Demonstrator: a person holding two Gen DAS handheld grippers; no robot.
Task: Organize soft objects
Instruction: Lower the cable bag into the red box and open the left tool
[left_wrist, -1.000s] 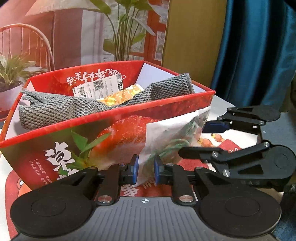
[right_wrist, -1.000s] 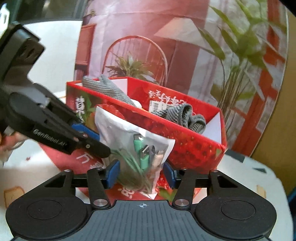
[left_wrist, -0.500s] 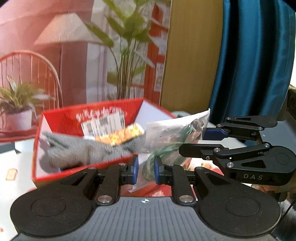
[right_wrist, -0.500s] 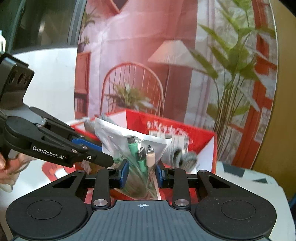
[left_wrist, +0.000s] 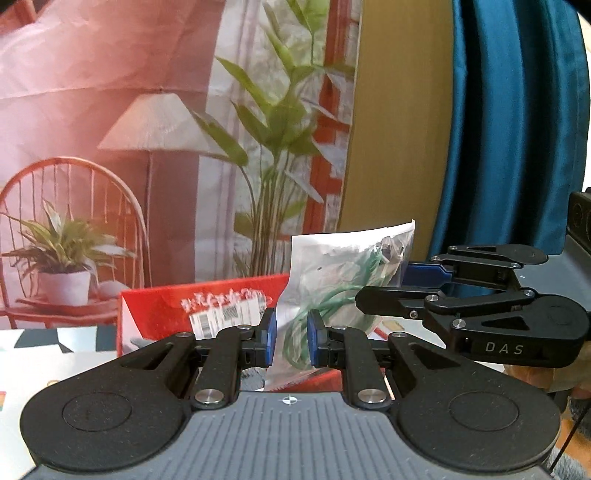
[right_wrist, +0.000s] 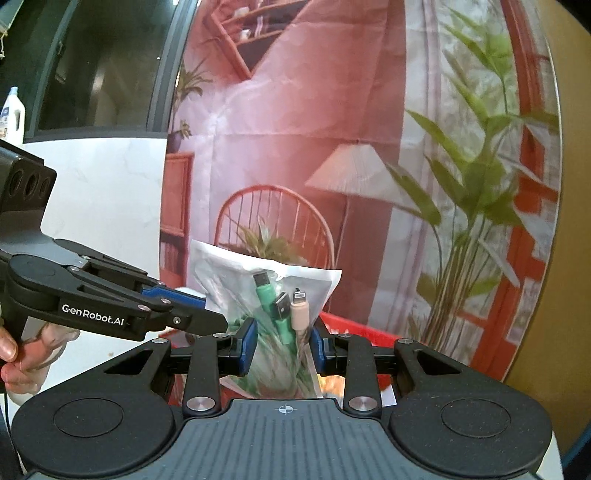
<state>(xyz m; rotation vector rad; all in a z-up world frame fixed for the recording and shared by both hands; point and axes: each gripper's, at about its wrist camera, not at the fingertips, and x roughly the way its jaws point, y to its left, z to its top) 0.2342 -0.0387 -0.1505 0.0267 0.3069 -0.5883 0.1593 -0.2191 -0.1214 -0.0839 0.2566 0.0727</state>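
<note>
Backdrop: printed red room scene with chair, lamp and plants | your left gripper (left_wrist: 290, 341): pads clamped on the lower edge of the clear cable bag (left_wrist: 343, 284) | bag: held upright in the air above the red box (left_wrist: 162, 306) | your right gripper (right_wrist: 282, 349): closed on the bag's opposite side.

Desk (left_wrist: 44, 363) — light surface with a printed pattern, dark geometric patches at the far left edge, small coloured marks nearer the camera. Red cardboard box (left_wrist: 166, 314) sits directly on it — open top, white barcode label (left_wrist: 225, 314) on the inner back wall, white inside face at its left end. In the right wrist view only the box's red rim (right_wrist: 354, 328) shows; its contents can't be made out.
</note>
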